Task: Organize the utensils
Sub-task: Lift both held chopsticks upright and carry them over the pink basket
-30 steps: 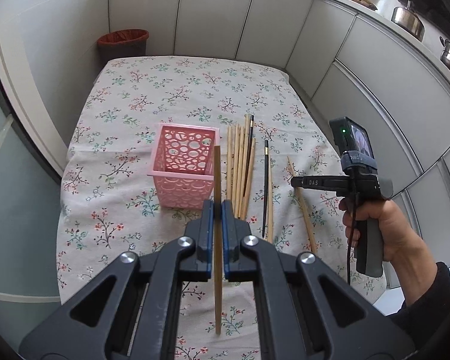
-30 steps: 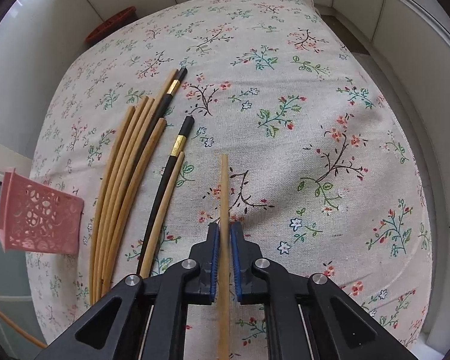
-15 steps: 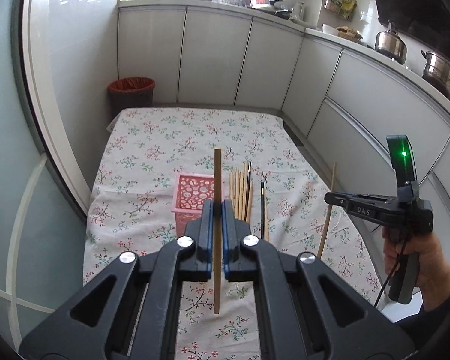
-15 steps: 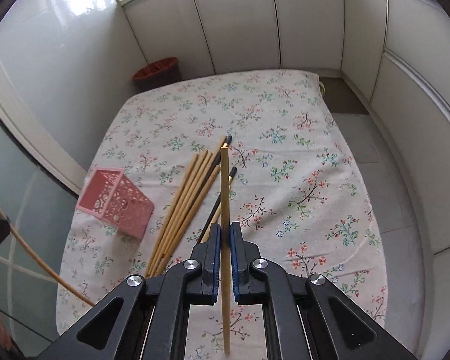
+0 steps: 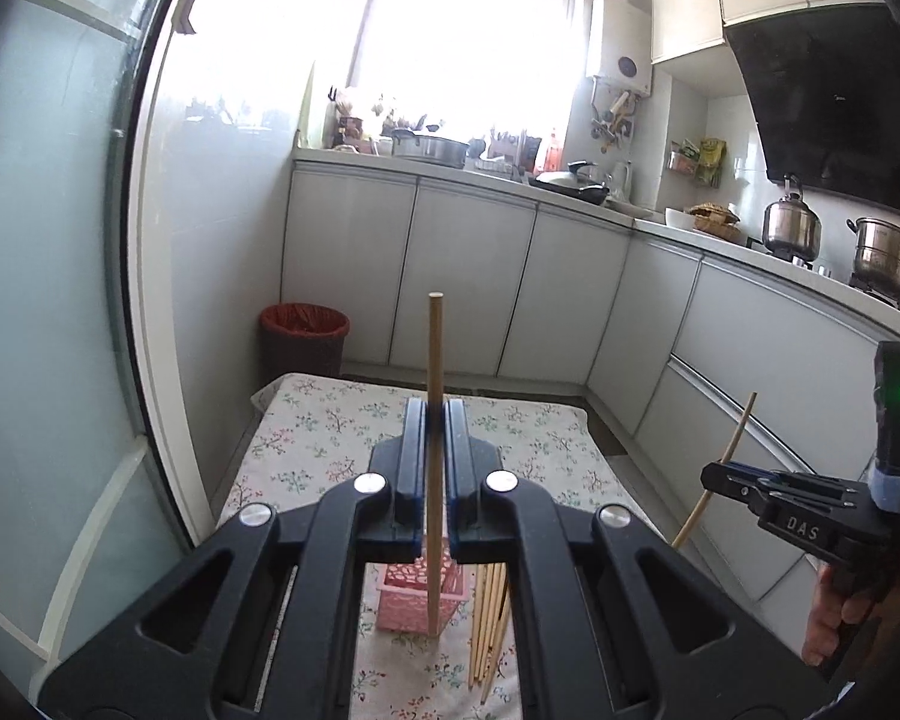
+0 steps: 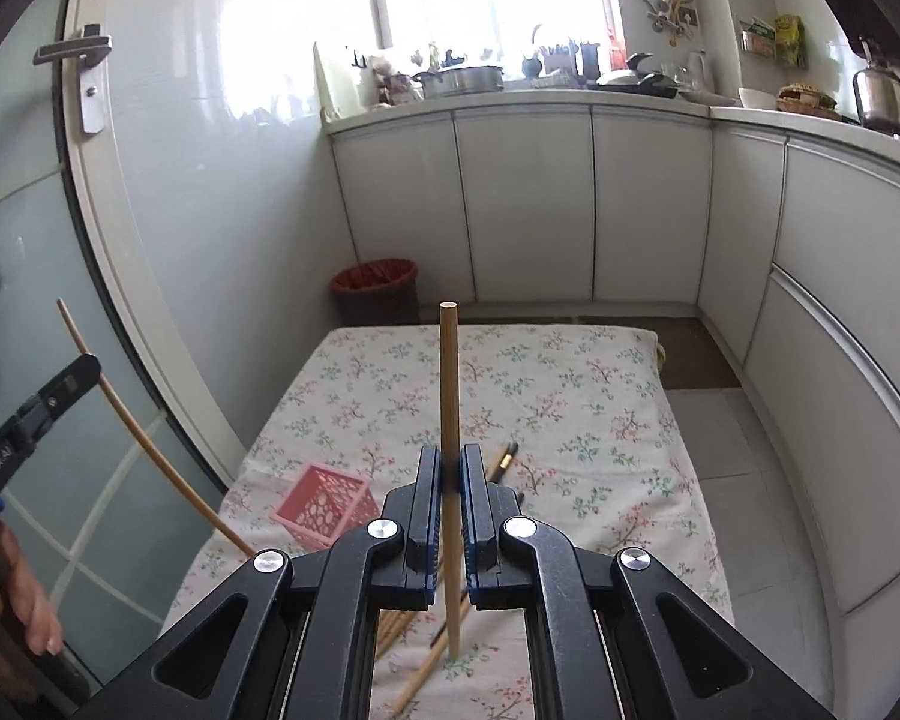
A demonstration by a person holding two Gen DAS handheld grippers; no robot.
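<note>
Two bamboo chopsticks are held aloft, one pinched upright in the left gripper, one in the right gripper. Risk judged: either thin stick could pivot between the pads and miss the one pink basket. Loose chopsticks remaining on the floral cloth: partly hidden, not countable.

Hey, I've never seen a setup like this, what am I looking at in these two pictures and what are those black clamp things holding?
No robot here: a person holds a handheld gripper in each hand, each with a fisheye camera looking along its jaws. One picture is from the left gripper, the other from the right gripper. Each is shut on one wooden chopstick. Below, on a floral tablecloth, sit a pink basket and more loose chopsticks.
</note>
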